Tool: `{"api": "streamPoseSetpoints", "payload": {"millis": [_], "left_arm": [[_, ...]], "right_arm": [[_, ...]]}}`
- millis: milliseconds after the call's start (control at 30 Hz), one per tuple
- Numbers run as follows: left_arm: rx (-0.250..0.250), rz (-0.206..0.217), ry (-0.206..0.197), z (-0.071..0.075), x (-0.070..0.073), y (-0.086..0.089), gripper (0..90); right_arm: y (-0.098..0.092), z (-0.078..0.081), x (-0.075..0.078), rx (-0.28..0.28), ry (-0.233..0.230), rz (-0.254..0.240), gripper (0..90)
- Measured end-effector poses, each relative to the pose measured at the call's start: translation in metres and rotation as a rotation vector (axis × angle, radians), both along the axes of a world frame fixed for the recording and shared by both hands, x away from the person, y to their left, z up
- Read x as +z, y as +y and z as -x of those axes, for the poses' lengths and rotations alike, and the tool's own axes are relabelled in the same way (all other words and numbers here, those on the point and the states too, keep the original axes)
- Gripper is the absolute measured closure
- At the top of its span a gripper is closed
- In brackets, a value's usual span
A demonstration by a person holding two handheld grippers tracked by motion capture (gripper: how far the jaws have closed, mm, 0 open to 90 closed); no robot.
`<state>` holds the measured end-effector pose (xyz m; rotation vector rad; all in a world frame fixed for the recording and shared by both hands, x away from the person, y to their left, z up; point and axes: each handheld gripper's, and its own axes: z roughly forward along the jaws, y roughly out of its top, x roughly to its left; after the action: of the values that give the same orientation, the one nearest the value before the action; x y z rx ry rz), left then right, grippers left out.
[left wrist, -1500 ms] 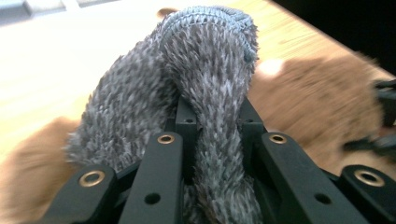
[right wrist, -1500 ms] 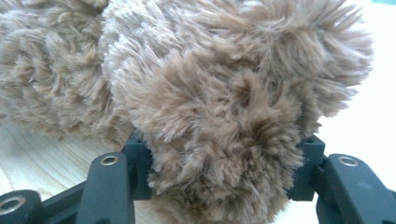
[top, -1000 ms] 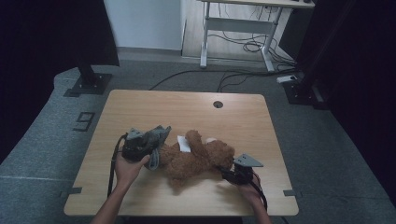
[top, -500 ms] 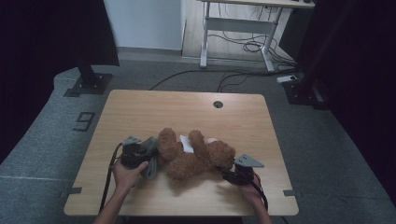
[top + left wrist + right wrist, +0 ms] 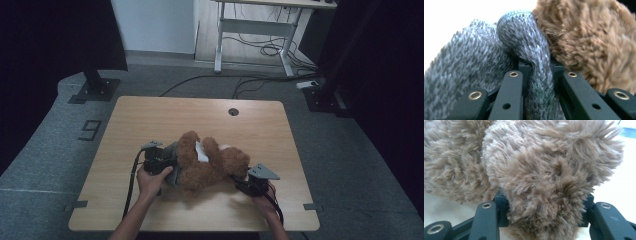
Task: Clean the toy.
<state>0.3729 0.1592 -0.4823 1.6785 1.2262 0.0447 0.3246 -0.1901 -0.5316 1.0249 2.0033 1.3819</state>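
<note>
A pale wooden table [image 5: 150, 120] with a small round cable hole stands on grey carpet in a dim room, with a white-legged desk and loose cables on the floor beyond it. On the near half of the table lies a brown, shaggy plush teddy bear [image 5: 207, 167], stretched between the two tools that a person holds in from the near edge.

The left gripper [image 5: 536, 75] sits at the bear's left end in the high view [image 5: 161, 161]. Its jaws are drawn narrow and clamp a fold of grey knitted woollen cloth [image 5: 534, 47]; the fold stands up between the two black jaws and curls over their tips. More of the same knit spreads out to the left of the jaws, and the bear's fur presses against the fold just to the right of them.

The right gripper [image 5: 544, 217] is at the bear's other end in the high view [image 5: 246, 184], with its grey three-cornered plate on top. Its jaws have just been closing and stand partly apart, with a thick rounded part of the bear [image 5: 544, 177] squeezed between them; fur bulges out above and ahead of the jaw tips. Which part of the bear that is I cannot tell
</note>
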Motion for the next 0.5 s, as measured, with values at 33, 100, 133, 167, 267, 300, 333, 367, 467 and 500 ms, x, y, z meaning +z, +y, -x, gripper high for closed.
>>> {"api": "streamPoseSetpoints", "payload": {"millis": [33, 100, 133, 167, 267, 300, 333, 367, 467, 500], "left_arm": [[0.006, 0.004, -0.006, -0.005, 0.003, -0.001, 77.6], [0.016, 0.021, -0.019, -0.015, 0.01, -0.001, 77.7], [0.018, 0.021, -0.028, -0.02, 0.014, -0.002, 77.7], [0.022, 0.009, -0.043, -0.025, 0.018, -0.003, 77.7], [0.044, -0.004, -0.046, -0.037, 0.02, -0.001, 77.6], [0.049, -0.01, -0.03, -0.041, 0.016, 0.0, 77.4], [0.048, -0.016, -0.021, -0.042, 0.014, 0.001, 77.2], [0.043, -0.023, -0.013, -0.042, 0.01, 0.001, 77.1], [0.028, 0.004, -0.011, -0.035, 0.003, 0.003, 76.6], [0.018, 0.002, -0.011, -0.032, 0.002, 0.004, 76.4]], "right_arm": [[0.003, -0.003, 0.001, -0.006, -0.022, 0.016, 46.2], [0.009, -0.008, 0.005, -0.02, -0.064, 0.04, 46.5], [0.013, -0.013, 0.008, -0.031, -0.096, 0.048, 46.6], [0.016, -0.017, 0.011, -0.043, -0.12, 0.056, 46.7], [0.02, -0.031, 0.015, -0.077, -0.153, 0.068, 46.5], [0.02, -0.035, 0.013, -0.075, -0.151, 0.07, 46.1], [0.02, -0.039, 0.008, -0.074, -0.137, 0.081, 45.6], [0.019, -0.04, 0.004, -0.072, -0.131, 0.089, 45.1], [0.013, -0.037, -0.005, -0.047, -0.112, 0.101, 41.1], [0.011, -0.035, -0.007, -0.033, -0.102, 0.101, 39.0]]}}
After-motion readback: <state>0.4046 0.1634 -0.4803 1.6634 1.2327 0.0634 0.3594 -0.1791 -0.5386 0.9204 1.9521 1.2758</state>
